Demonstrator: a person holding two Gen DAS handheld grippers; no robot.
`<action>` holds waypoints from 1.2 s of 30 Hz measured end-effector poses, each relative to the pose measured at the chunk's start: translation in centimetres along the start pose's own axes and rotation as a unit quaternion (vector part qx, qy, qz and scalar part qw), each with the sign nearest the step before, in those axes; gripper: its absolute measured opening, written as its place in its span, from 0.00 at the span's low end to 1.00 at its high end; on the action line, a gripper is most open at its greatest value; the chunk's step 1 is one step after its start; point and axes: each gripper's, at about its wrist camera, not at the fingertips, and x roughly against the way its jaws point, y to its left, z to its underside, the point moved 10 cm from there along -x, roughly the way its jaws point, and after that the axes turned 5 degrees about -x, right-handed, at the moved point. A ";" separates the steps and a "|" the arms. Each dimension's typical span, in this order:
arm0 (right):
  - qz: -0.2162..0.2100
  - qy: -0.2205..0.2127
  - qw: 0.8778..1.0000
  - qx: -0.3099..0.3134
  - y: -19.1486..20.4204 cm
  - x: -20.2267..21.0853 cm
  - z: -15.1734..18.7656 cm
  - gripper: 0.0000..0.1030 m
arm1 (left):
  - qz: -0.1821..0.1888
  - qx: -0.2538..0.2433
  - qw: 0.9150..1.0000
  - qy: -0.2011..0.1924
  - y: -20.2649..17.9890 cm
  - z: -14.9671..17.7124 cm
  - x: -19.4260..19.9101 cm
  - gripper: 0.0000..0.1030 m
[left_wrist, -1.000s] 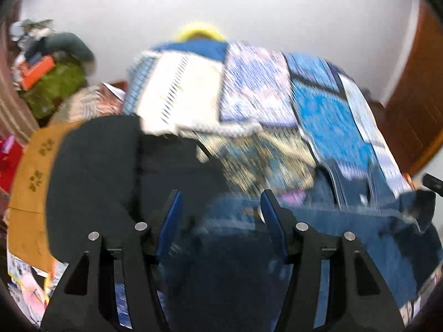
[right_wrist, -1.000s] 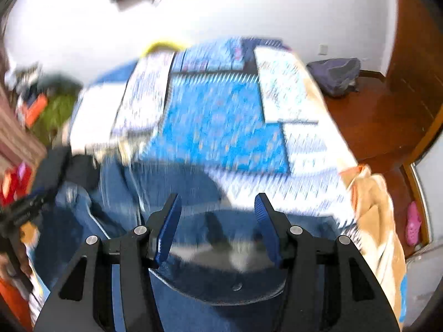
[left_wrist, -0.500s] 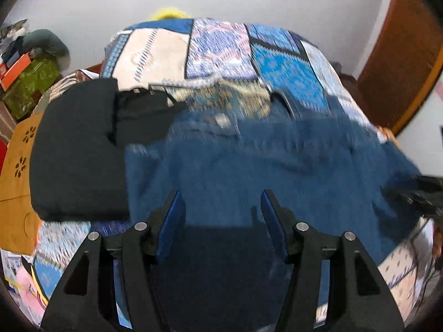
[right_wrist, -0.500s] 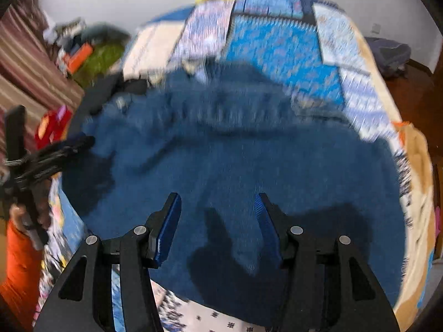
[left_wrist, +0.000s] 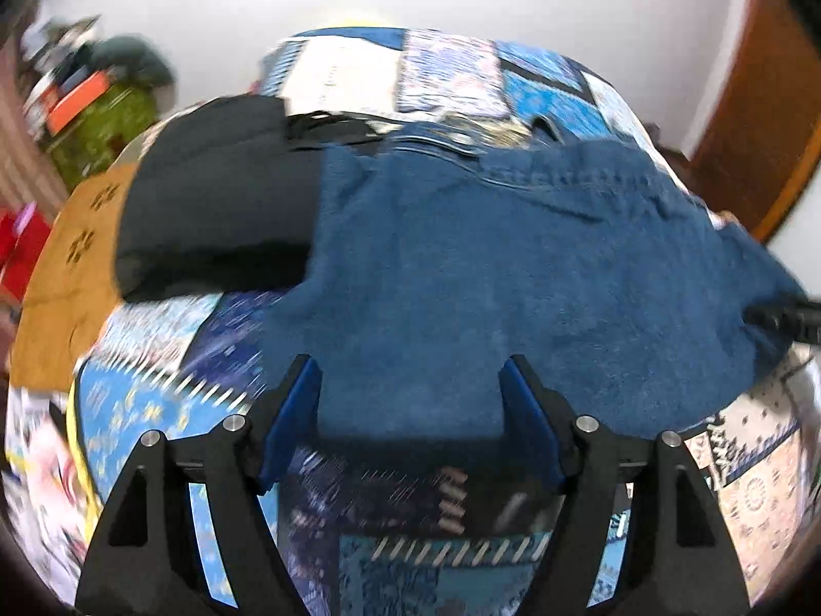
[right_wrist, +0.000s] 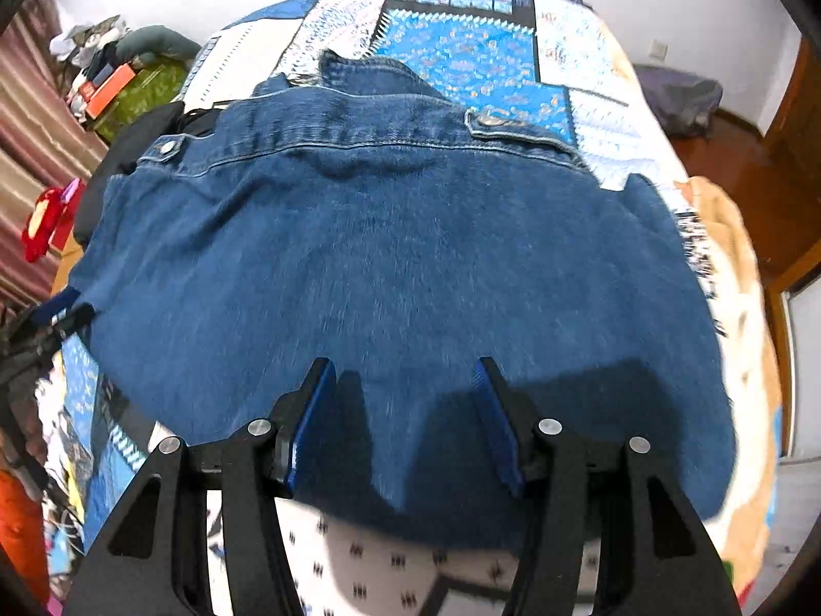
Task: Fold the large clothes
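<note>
Your denim jacket lay spread flat across the patchwork quilt on the bed, collar toward the far wall, its near hem just under both tools. Your left gripper hung over the hem's left corner, jaws wide and just opened further, cloth lying below the blue pads but not pinched. Your right gripper hovered above the hem with jaws parted about halfway, nothing pressed between them. A black garment lay touching the jacket's left edge, overlapping an orange cloth.
</note>
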 end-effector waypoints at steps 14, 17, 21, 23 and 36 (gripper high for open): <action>-0.025 -0.018 0.999 -0.026 0.9 2.5 2.4 0.51 | 0.167 0.328 0.929 0.048 3.1 4.7 -3.5 0.83; -0.023 -0.018 0.999 -0.031 1.1 2.3 2.6 0.51 | 0.216 0.354 0.908 0.056 1.9 3.9 -5.0 0.83; -0.028 -0.017 0.999 -0.037 1.5 2.0 2.5 0.51 | 0.186 0.354 0.915 0.051 1.3 2.5 -6.8 0.69; -0.032 -0.017 0.999 -0.040 1.9 1.9 2.5 0.51 | 0.164 0.352 0.921 0.039 1.1 1.6 -6.8 0.62; -0.037 -0.039 0.998 -0.015 4.9 3.6 -0.4 0.51 | 0.157 0.209 0.952 -0.162 -4.8 -10.5 8.9 0.19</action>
